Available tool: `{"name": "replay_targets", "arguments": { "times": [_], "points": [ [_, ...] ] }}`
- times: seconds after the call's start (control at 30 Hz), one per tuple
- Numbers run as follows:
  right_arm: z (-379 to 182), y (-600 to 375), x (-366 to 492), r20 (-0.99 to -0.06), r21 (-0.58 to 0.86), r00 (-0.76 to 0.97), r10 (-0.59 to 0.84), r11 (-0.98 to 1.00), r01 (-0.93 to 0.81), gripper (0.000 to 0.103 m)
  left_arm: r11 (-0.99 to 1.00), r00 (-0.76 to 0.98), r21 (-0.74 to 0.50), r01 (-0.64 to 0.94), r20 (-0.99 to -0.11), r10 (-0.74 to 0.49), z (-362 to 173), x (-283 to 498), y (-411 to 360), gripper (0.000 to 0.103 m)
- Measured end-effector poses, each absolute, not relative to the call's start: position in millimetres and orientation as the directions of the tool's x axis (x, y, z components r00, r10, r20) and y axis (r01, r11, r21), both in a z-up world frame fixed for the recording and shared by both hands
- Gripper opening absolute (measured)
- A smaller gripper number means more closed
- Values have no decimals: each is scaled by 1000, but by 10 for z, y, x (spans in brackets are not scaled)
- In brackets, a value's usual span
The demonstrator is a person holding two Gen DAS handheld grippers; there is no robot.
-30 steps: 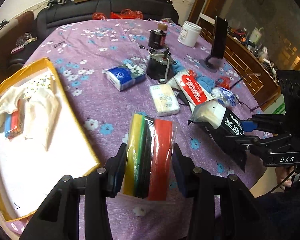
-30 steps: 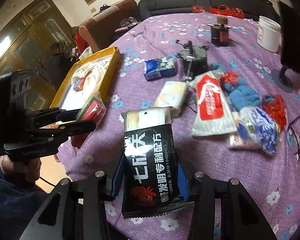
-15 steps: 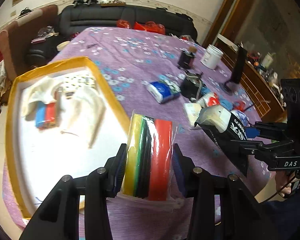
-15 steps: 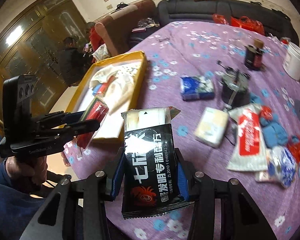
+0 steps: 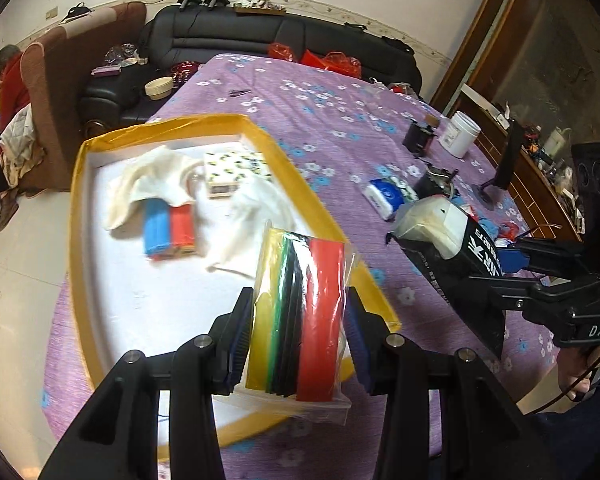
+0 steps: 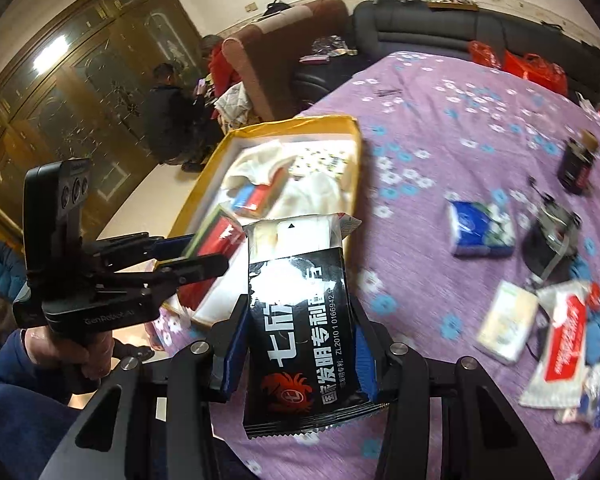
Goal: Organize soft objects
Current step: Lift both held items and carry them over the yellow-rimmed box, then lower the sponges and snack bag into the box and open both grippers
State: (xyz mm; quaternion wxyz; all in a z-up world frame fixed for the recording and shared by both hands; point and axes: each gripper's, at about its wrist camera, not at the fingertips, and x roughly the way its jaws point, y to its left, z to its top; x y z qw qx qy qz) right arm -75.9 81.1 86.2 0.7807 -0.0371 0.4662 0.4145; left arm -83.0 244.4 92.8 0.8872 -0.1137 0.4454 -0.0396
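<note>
the left gripper [image 5: 296, 336], jaws clamped on an upright bag of coloured sponges [image 5: 300, 316], hangs over the yellow-rimmed box's [image 5: 324, 208] near corner, nearer than the right gripper [image 6: 298, 344] gripping a black packet [image 6: 300, 328].

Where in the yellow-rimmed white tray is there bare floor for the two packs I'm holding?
The yellow-rimmed white tray is bare across its near half, between the near rim and the blue and red block. Its far end is crowded: cream cloths, the block and a spotted tissue pack. On the purple floral tablecloth, the far stretch is open; the right side is cluttered.
</note>
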Motion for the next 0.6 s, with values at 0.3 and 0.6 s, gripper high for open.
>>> {"name": "replay_targets", "arguments": {
  "times": [0.3,0.6],
  "points": [
    [758,1398,-698,-782,331,172,600,632,-701,50,970,588,-228,-87,-798,-135,803,-859,2869,42],
    [612,1828,-570,-816,320,146,560,646,-693,50,957,571,-263,-125,-808,-148,631,-836,3167,42]
  ]
}}
